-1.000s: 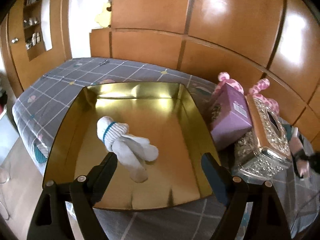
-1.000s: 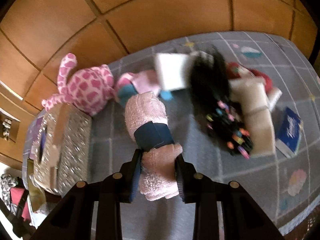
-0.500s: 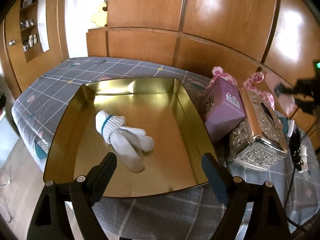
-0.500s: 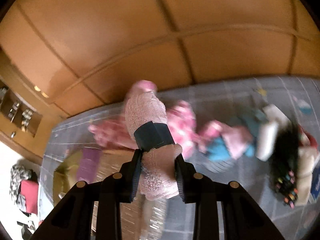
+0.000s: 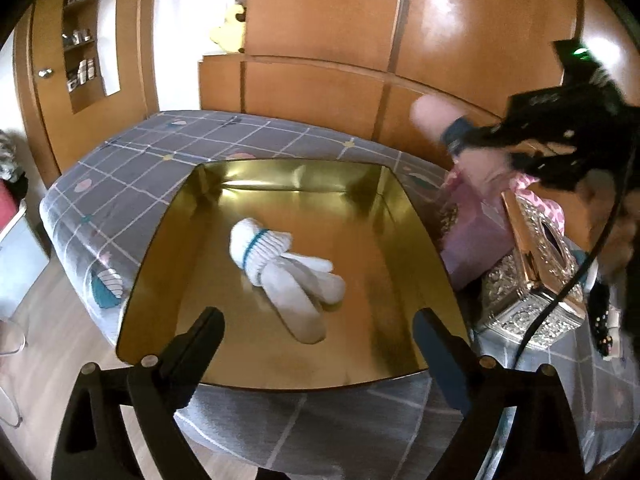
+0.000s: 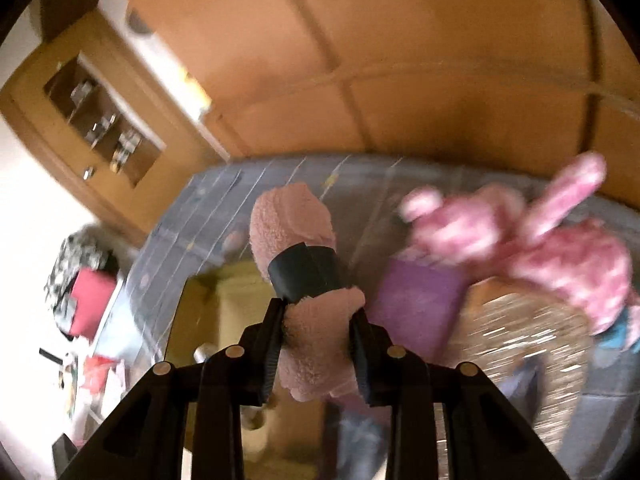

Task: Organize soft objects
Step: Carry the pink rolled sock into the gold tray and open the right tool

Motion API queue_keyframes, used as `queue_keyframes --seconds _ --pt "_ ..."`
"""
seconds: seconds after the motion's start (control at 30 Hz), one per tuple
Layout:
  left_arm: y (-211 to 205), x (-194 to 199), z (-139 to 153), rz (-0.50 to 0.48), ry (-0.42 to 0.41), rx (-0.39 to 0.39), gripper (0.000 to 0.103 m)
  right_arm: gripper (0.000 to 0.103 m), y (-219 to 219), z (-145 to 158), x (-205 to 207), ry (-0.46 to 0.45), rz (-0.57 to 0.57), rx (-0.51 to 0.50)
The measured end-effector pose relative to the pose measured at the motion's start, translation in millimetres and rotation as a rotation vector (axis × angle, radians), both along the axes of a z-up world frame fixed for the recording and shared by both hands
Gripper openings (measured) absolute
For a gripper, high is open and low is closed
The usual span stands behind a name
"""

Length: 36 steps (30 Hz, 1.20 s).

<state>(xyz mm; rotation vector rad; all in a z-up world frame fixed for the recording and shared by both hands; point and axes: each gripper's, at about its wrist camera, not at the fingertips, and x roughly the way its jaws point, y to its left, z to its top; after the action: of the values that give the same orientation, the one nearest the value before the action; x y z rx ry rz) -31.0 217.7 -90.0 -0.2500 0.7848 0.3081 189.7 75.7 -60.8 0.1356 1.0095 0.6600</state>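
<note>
Fluffy pink rolled-up towel with a dark blue band (image 6: 304,256) pinched tight in the right gripper (image 6: 318,354), jaws clamped on its lower end so it cannot drop. Held up in the air, near the right edge of the shiny gold tray (image 5: 424,240), likely on the way in. Left gripper (image 5: 318,340) waiting over the tray's near edge, jaws wide apart, nothing held. White rolled socks with a blue stripe (image 5: 284,268) lying in the tray's middle.
</note>
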Motion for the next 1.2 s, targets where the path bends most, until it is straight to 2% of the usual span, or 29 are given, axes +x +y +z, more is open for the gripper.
queue_keyframes --seconds 0.17,0.27,0.47,0.7,0.9,0.97,1.1,1.2 --pt "12 -5 0 0.029 -0.005 -0.007 0.096 0.030 53 -34 -16 0.051 0.071 -0.065" --pt "19 -8 0 0.052 -0.008 -0.014 0.096 0.031 77 -46 -21 0.045 0.075 -0.119" --pt "28 -10 0 0.079 -0.013 -0.020 0.096 0.035 91 -62 -20 0.027 0.066 -0.178" --pt "28 -10 -2 0.077 -0.006 -0.028 0.096 0.034 85 -57 -22 0.003 0.067 -0.169" --pt "28 -11 -2 0.080 -0.006 -0.025 0.096 0.037 72 -46 -36 -0.053 0.062 -0.181" --pt "27 -10 -2 0.081 -0.005 -0.022 0.096 0.043 67 -42 -43 -0.085 0.056 -0.198" --pt "26 -10 -3 0.082 -0.004 -0.013 0.096 0.048 51 -32 -57 -0.150 0.039 -0.218" --pt "24 -10 -4 0.080 -0.003 -0.013 0.096 0.058 40 -23 -67 -0.196 0.030 -0.212"
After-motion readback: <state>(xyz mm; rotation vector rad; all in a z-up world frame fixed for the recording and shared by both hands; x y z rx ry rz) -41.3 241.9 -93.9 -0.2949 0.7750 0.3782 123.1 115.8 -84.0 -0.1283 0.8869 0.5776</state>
